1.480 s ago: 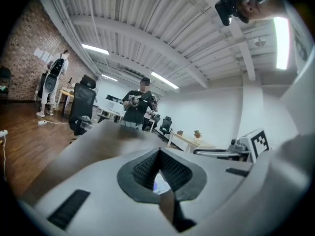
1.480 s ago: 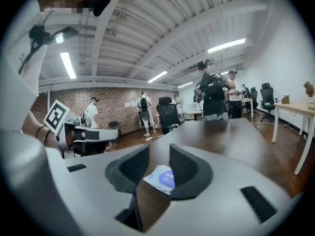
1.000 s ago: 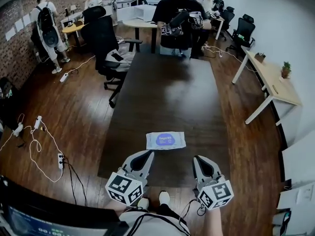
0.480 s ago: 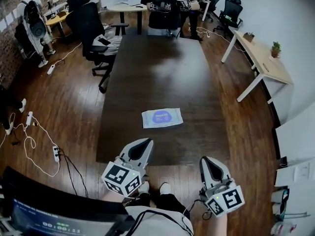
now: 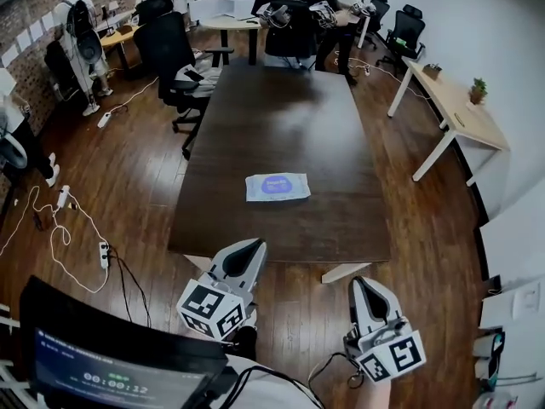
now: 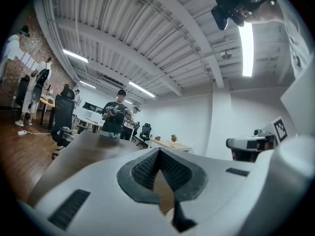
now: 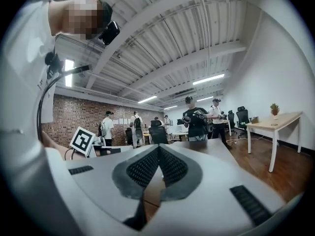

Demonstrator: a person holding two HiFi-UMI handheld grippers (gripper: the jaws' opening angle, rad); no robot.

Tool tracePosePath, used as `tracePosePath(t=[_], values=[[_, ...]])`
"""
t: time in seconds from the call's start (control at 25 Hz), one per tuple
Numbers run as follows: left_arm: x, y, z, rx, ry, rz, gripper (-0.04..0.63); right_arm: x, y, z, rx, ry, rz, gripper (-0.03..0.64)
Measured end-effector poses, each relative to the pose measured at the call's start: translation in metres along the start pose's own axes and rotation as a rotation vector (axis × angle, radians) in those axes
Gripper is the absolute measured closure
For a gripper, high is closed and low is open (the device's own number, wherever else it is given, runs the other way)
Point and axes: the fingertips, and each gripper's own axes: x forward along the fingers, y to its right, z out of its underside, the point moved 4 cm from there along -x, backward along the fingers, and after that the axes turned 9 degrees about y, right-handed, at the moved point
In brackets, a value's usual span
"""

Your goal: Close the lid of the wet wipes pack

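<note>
The wet wipes pack (image 5: 278, 187), white with a blue oval label, lies flat on the dark table (image 5: 298, 118) near its front edge, and its lid looks flat. Both grippers hang over the floor, short of the table's near edge and apart from the pack. My left gripper (image 5: 255, 244) is shut and holds nothing. My right gripper (image 5: 357, 283), further back, is also shut and empty. In the left gripper view the left gripper (image 6: 158, 152) has its pads together, with the table (image 6: 83, 146) beyond. The right gripper view shows the right gripper (image 7: 158, 149) the same way. Neither gripper view shows the pack.
A person (image 5: 294, 15) holding grippers stands at the table's far end. Black office chairs (image 5: 174, 58) stand at the back left and a light wooden desk (image 5: 460, 113) at the right. Cables and a power strip (image 5: 102, 254) lie on the floor at left. A monitor (image 5: 111, 360) is at bottom left.
Both grippers have drawn back from over the table's front edge to over the floor, the right one further. The pack has stayed in place on the table. Both jaws remain shut.
</note>
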Motion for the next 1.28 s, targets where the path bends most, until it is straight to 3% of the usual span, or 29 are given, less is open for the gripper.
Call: tracePosePath(t=[0.16,0.28,0.6,0.88,1.28], values=[[-0.036,0.064,0.005,0.051,0.017,0.015,0.598,-0.072,-0.013,0.0,0.016,0.033,0.003,0.609],[-0.07,0.11,0.016,0.044,0.017,0.023,0.598,-0.127,-0.023,0.001,0.04,0.062,0.006,0.609],[-0.163,0.196,0.013,0.067,-0.013,-0.043,0.598,-0.228,-0.05,-0.011,0.057,0.094,-0.007,0.609],[-0.2,0.207,-0.011,0.092,0.023,-0.083,0.598,-0.252,-0.068,-0.028,0.049,0.123,-0.035,0.609],[-0.212,0.197,-0.036,0.1,0.043,-0.041,0.598,-0.251,-0.1,-0.041,0.022,0.12,-0.019,0.609]])
